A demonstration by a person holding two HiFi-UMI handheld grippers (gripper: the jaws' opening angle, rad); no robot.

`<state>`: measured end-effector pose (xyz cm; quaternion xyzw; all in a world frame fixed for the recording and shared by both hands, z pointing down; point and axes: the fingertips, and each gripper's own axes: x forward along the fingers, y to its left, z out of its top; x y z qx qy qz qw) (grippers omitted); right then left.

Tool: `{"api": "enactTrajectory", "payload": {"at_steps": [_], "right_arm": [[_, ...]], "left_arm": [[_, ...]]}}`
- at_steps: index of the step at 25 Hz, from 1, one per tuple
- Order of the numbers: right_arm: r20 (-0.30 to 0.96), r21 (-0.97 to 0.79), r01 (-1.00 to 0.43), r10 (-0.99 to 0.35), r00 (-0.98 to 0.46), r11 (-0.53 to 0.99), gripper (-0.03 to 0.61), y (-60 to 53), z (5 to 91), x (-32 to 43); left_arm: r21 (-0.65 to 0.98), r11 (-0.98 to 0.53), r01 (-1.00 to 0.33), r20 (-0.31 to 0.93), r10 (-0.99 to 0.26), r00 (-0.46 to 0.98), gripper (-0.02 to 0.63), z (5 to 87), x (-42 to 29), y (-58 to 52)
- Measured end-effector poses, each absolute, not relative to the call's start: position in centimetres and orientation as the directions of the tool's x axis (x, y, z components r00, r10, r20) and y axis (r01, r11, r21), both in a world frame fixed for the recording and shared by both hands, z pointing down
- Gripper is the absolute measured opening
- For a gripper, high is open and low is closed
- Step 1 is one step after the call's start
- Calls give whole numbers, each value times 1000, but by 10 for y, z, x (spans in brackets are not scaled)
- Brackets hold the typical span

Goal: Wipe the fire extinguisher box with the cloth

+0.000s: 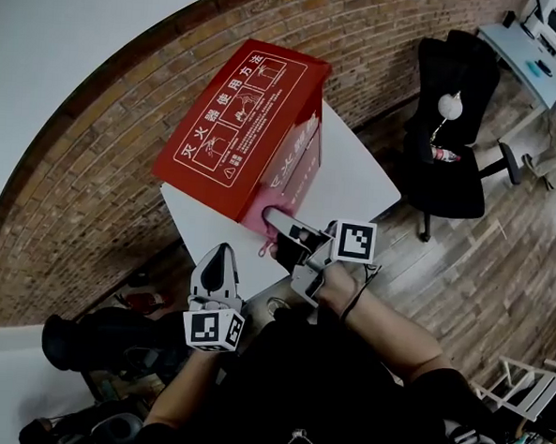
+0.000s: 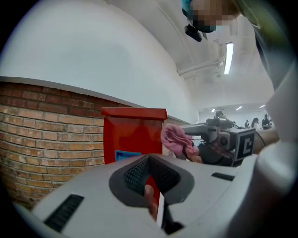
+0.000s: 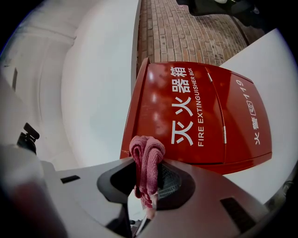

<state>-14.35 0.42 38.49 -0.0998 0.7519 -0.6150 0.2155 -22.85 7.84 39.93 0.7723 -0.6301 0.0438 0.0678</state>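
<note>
The red fire extinguisher box (image 1: 242, 120) stands on a white table (image 1: 356, 179) against a brick wall. My right gripper (image 1: 276, 218) is shut on a pink cloth (image 1: 260, 215), which lies against the lower front face of the box. In the right gripper view the bunched cloth (image 3: 146, 158) sticks out between the jaws of the right gripper (image 3: 148, 163), with the box's lettered front (image 3: 195, 116) just beyond. My left gripper (image 1: 220, 255) hovers off the table's near corner, shut and empty. In its own view the left gripper (image 2: 150, 160) faces the box's side (image 2: 132, 135) and the cloth (image 2: 174, 139).
A curved brick wall (image 1: 102, 187) runs behind the table. A black office chair (image 1: 448, 133) stands to the right on the wooden floor, with a desk (image 1: 532, 54) behind it. A white folding frame (image 1: 531, 387) sits at the lower right, and dark clutter (image 1: 92, 346) lies at the lower left.
</note>
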Motion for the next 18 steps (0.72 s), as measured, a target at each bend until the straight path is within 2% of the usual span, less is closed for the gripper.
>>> {"api": "enactTrajectory", "payload": {"at_steps": [18], "right_arm": [[-127, -982, 56, -416, -900, 179, 103, 4, 427, -142]], "left_arm": [[52, -177, -983, 172, -968, 183, 28, 407, -230, 83]]}}
